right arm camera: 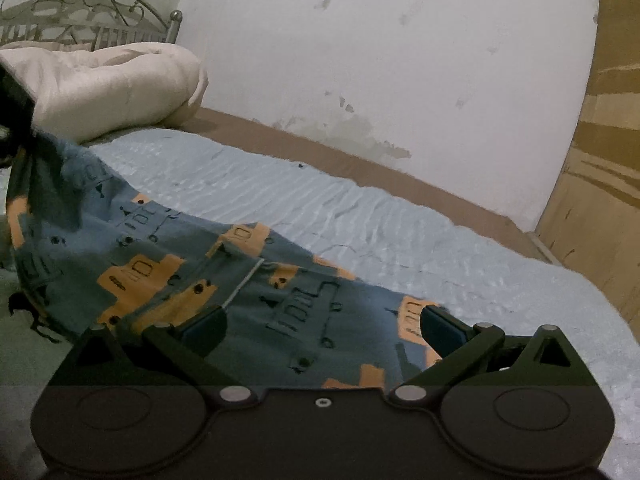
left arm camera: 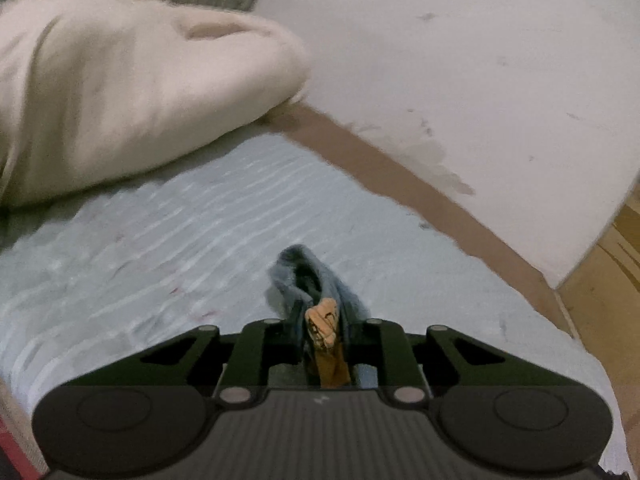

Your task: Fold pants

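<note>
The pants (right arm camera: 168,256) are blue-grey with orange blocks and dark print, and lie stretched across the light blue bed sheet (right arm camera: 360,216). My left gripper (left arm camera: 322,332) is shut on a bunched edge of the pants (left arm camera: 308,280), lifted above the sheet. It shows as a dark shape at the far left of the right wrist view (right arm camera: 12,120), holding the raised end of the pants. My right gripper (right arm camera: 320,328) is open, its fingers (right arm camera: 440,330) spread on either side of the pants' near part, with cloth between them.
A cream duvet (left arm camera: 120,92) is heaped at the head of the bed, by a metal headboard (right arm camera: 92,12). A brown mattress edge (right arm camera: 400,176) runs along a stained white wall (right arm camera: 400,60). A wooden cupboard (right arm camera: 600,160) stands at the right.
</note>
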`<state>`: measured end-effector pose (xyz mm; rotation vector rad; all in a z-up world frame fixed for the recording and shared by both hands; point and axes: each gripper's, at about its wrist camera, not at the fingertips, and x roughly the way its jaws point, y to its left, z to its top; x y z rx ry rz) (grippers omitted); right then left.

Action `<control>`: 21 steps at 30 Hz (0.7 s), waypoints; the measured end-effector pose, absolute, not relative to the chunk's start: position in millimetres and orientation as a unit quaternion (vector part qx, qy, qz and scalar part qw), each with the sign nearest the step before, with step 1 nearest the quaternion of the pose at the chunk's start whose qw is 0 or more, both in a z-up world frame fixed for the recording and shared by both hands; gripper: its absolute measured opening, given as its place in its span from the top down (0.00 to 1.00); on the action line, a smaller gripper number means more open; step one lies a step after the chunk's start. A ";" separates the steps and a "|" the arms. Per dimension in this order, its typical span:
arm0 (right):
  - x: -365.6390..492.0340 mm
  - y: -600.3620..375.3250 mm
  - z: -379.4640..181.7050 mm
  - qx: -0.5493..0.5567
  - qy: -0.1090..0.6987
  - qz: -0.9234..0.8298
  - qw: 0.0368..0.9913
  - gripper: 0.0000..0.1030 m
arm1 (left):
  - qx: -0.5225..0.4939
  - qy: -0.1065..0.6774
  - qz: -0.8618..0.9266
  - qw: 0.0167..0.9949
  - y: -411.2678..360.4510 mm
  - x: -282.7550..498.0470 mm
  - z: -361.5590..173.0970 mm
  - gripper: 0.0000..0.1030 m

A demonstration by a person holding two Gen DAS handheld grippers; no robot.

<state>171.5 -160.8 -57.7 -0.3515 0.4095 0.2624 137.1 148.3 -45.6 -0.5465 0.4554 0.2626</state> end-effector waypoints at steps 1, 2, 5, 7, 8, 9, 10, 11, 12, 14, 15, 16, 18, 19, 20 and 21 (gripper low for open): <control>170.0 -164.1 -57.2 -0.173 0.199 0.126 0.956 0.01 | -0.255 0.218 0.120 0.934 140.0 138.6 -38.8 0.82; 168.7 -167.7 -56.7 -0.171 0.196 0.123 0.958 0.01 | -0.246 0.214 0.112 0.939 132.1 140.6 -32.6 0.82; 165.1 -181.7 -54.2 -0.157 0.190 0.113 0.962 0.01 | -0.213 0.204 0.083 0.952 103.6 148.8 -14.3 0.82; 162.5 -191.3 -52.7 -0.153 0.187 0.106 0.965 0.01 | -0.193 0.200 0.063 0.959 83.3 154.9 -4.3 0.82; 160.8 -195.1 -52.4 -0.155 0.184 0.102 0.965 0.01 | -0.183 0.199 0.050 0.961 71.8 158.4 0.4 0.82; 159.2 -199.3 -52.4 -0.159 0.181 0.097 0.966 0.01 | -0.175 0.200 0.038 0.963 61.7 161.3 4.0 0.82; 157.3 -203.8 -52.6 -0.165 0.177 0.091 0.966 0.01 | -0.166 0.200 0.026 0.965 50.0 165.0 7.6 0.82; 156.2 -208.1 -52.7 -0.170 0.174 0.086 0.966 0.01 | -0.154 0.202 0.013 0.967 37.7 168.9 10.4 0.82; 155.3 -212.5 -52.8 -0.173 0.173 0.081 0.966 0.01 | -0.142 0.205 0.000 0.968 25.1 172.8 12.2 0.82; 153.6 -223.0 -52.2 -0.177 0.172 0.070 0.966 0.01 | -0.123 0.211 -0.023 0.969 2.5 179.0 13.2 0.82; 152.5 -228.4 -52.2 -0.178 0.172 0.065 0.967 0.01 | -0.115 0.215 -0.033 0.969 -7.8 181.8 12.8 0.82; 150.8 -234.3 -52.4 -0.178 0.172 0.058 0.967 0.01 | -0.106 0.221 -0.047 0.968 -20.9 185.0 11.9 0.82; 149.3 -244.8 -53.4 -0.176 0.175 0.046 0.968 0.01 | -0.090 0.232 -0.066 0.966 -41.3 190.7 8.5 0.82; 149.1 -250.7 -54.3 -0.174 0.178 0.040 0.968 0.01 | -0.082 0.239 -0.075 0.965 -52.8 194.1 6.1 0.82; 149.0 -256.3 -55.8 -0.173 0.183 0.033 0.967 0.01 | -0.074 0.244 -0.086 0.963 -64.9 196.4 3.9 0.82; 148.4 -259.9 -57.3 -0.173 0.187 0.028 0.966 0.01 | -0.065 0.249 -0.096 0.962 -76.2 199.2 0.6 0.82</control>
